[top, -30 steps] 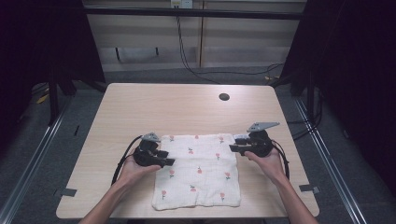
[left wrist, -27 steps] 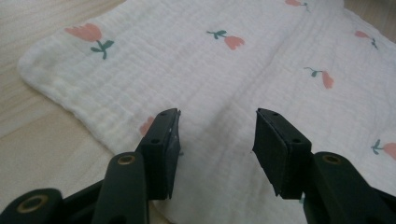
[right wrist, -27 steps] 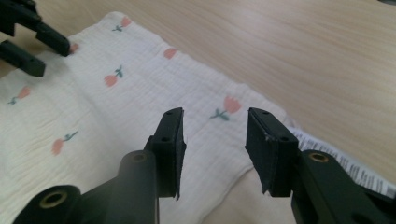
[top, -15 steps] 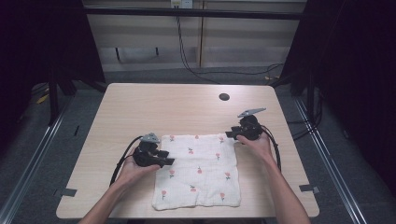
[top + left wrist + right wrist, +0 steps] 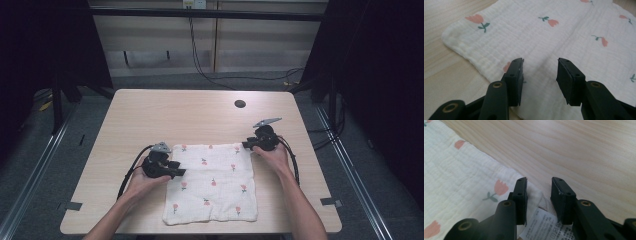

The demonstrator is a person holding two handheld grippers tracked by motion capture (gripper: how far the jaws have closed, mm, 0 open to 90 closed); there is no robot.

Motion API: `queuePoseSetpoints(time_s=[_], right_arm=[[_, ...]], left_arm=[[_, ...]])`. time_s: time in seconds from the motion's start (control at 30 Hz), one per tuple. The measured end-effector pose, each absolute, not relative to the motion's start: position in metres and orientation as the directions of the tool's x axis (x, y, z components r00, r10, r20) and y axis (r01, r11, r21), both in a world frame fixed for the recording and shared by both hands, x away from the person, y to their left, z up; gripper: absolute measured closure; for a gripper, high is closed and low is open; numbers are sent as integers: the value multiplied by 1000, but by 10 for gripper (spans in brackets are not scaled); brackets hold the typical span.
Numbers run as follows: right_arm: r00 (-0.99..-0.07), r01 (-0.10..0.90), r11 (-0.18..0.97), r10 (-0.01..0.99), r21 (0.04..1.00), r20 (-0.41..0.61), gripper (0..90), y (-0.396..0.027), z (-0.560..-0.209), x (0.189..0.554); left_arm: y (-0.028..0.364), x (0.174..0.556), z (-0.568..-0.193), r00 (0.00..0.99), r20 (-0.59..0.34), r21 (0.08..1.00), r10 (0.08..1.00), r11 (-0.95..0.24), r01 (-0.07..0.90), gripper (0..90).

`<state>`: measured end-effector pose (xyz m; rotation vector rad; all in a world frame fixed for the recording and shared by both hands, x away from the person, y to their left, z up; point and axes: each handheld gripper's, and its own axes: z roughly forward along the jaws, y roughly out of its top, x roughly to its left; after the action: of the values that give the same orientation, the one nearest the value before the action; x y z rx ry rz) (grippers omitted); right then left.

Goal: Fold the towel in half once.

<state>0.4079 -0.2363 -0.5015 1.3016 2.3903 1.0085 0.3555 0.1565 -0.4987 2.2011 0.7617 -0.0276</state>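
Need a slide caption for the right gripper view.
Right gripper, fingers open, over the tulip-print cloth corner and its care label.

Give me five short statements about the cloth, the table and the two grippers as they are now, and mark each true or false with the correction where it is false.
1. The cloth lies spread flat on the table. True.
2. The cloth is plain white with no print. False: it carries small pink flowers with green stems.
3. The left gripper has its jaws apart over the cloth. True.
4. The right gripper is at the cloth's near corner by the person's body. False: it is at the far right corner, where a care label lies between its jaws.
5. A dark round hole sits in the tabletop beyond the cloth. True.
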Motion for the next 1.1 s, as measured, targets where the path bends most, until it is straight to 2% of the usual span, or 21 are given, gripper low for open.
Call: queuePoseSetpoints(time_s=[0.17, 0.27, 0.53, 0.77, 0.83, 1.03, 1.1], right_arm=[[-593, 655, 382, 795, 652, 130, 820, -236, -500, 407], [-588, 659, 357, 793, 662, 158, 852, -240, -499, 405], [-588, 651, 340, 791, 679, 168, 860, -245, -493, 400], [-599, 646, 340, 780, 683, 179, 860, -241, -496, 399], [-601, 644, 333, 777, 688, 187, 860, -241, -496, 400], [-604, 645, 335, 774, 687, 189, 859, -239, -496, 399], [-606, 648, 326, 768, 689, 207, 859, -240, -496, 399]], left_arm=[[164, 363, -489, 809, -241, 696, 537, -485, 529, 551], [173, 370, -482, 801, -220, 713, 556, -468, 521, 546], [198, 402, -491, 720, -252, 707, 646, -386, 593, 560], [180, 416, -501, 744, -240, 686, 624, -433, 585, 577], [174, 419, -501, 744, -225, 683, 630, -442, 581, 545], [160, 428, -501, 740, -184, 686, 647, -455, 568, 579], [155, 428, -502, 754, -196, 691, 627, -456, 560, 598]])
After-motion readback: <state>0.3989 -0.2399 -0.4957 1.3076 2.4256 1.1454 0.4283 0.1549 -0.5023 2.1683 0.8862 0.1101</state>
